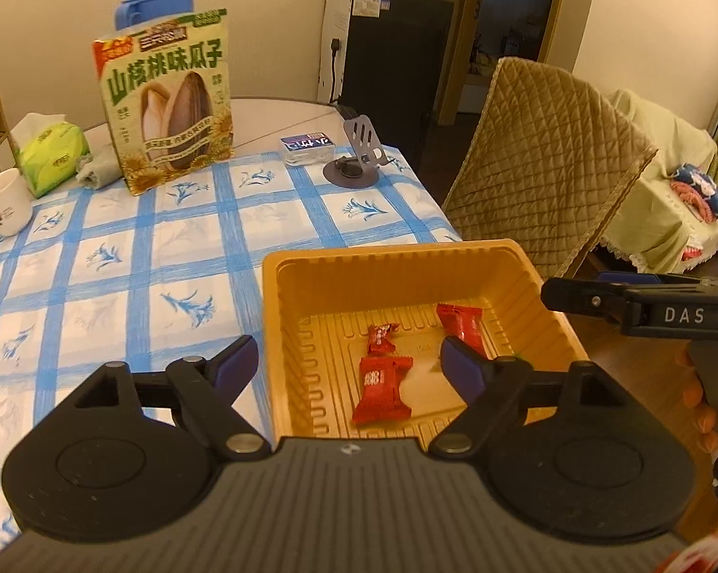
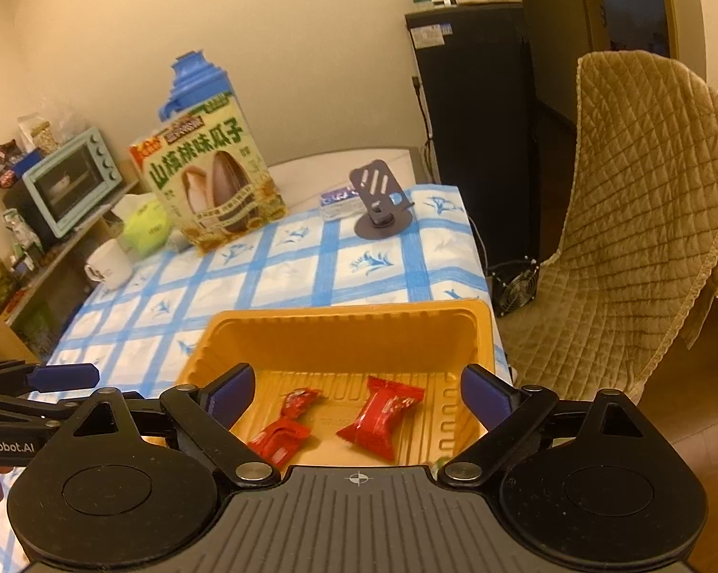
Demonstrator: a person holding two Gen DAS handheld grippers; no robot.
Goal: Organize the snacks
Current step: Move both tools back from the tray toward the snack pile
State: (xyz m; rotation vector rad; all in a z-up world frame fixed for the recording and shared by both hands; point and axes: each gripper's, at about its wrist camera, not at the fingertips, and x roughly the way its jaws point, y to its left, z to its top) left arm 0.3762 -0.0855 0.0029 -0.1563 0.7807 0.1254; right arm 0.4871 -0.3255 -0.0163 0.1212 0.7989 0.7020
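Snacks point(image 1: 382, 389): three red wrapped pieces are seen lying in the orange tray point(image 1: 406, 258) at the near right table corner.
Both the left gripper point(image 1: 349, 363) and right gripper point(image 2: 356, 394) are held wide open, empty, above the tray. Risk: the light tray, set close to the table edge, could be nudged off by a low finger.

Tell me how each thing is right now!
Left gripper: open, empty.
Right gripper: open, empty.
Yellow tray: upright, holds three candies.
Red candies: wrapped, lying loose.
Seed box: standing, closed.
Mug: upright.
Tissue pack: open, tissue sticking out.
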